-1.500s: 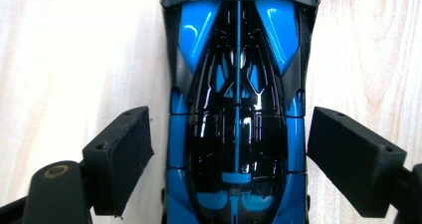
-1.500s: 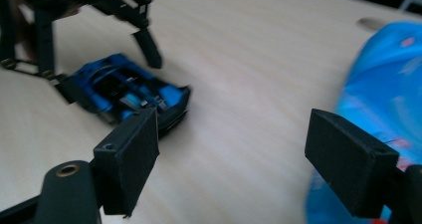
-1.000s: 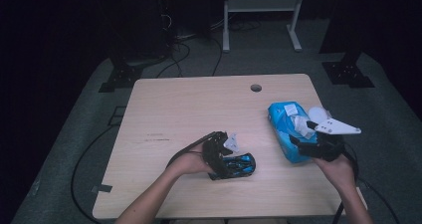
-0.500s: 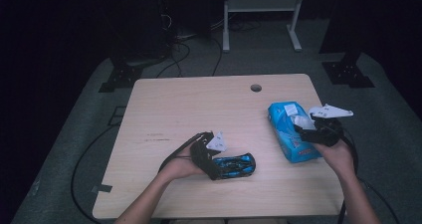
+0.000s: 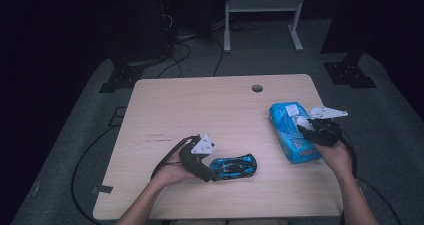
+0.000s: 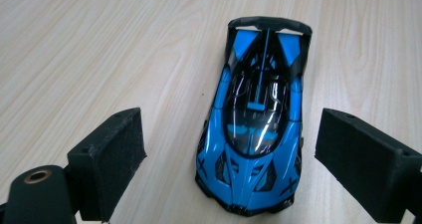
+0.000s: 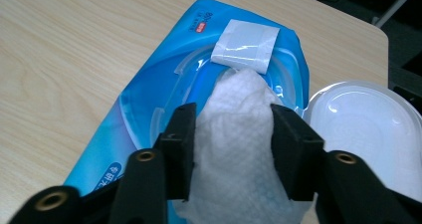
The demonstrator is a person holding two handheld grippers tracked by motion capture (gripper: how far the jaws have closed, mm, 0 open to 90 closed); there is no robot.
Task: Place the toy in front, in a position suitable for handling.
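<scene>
The right gripper (image 7: 233, 154) had just been closing, its foam pads pinching a soft, dimpled white wipe (image 7: 238, 129) that rose from the glossy blue wipes pack (image 5: 292, 131) near the desk's right edge. The clear lid (image 7: 366, 129) lay flipped open, partly cut off. The left gripper (image 6: 229, 159) stood open around a sleek blue-black toy car (image 5: 232, 166) near the front edge, touching nothing.
</scene>
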